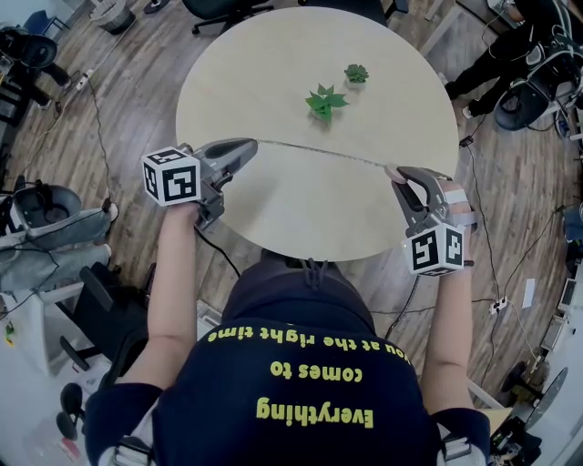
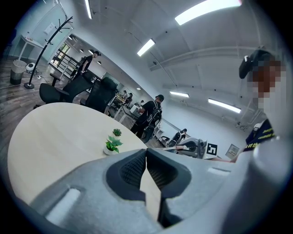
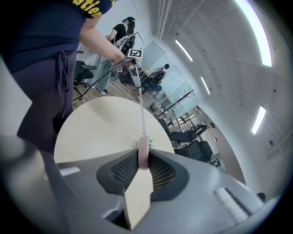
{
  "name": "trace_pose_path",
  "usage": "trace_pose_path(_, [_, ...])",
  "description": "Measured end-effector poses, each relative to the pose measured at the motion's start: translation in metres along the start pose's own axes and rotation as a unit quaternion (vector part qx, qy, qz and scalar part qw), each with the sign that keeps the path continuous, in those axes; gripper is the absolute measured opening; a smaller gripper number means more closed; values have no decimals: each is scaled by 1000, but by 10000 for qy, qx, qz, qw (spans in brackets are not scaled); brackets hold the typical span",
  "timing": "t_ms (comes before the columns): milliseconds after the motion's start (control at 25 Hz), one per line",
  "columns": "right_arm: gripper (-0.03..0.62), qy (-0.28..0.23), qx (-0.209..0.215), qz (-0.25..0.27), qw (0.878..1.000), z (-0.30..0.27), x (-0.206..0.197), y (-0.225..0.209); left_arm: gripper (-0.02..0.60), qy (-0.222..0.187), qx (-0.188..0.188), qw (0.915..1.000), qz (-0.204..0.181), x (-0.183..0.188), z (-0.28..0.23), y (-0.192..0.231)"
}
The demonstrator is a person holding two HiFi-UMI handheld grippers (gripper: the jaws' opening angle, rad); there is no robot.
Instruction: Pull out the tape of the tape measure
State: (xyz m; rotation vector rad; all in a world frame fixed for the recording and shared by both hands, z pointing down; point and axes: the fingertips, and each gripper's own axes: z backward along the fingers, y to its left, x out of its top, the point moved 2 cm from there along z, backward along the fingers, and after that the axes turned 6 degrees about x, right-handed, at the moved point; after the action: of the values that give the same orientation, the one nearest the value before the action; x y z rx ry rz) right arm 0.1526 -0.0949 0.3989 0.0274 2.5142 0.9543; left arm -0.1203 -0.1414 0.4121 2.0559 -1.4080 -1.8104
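A thin tape point(image 1: 319, 152) runs taut above the round pale table point(image 1: 273, 82), spanning from one gripper to the other. My left gripper point(image 1: 248, 146) is at the table's left edge, its jaws shut on the tape's end. In the left gripper view the gripper point(image 2: 146, 153) has its pads pressed together. My right gripper point(image 1: 394, 173) is at the table's right edge. Its jaws point(image 3: 143, 157) clamp the small pink tape measure case point(image 3: 143, 154). From the case the tape point(image 3: 141, 114) stretches away to the left gripper point(image 3: 133, 75).
Two small green potted plants point(image 1: 325, 101) point(image 1: 356, 73) stand on the table beyond the tape. Office chairs point(image 1: 219, 7), cables and a power strip point(image 1: 499, 304) lie on the wooden floor around the table. A person point(image 1: 496, 50) stands at the far right.
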Motion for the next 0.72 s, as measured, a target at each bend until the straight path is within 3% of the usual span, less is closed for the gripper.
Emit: trace_pose_path(720, [83, -78, 33, 42, 10000, 0, 3, 2, 8, 85, -171, 9998, -24, -4, -15, -16])
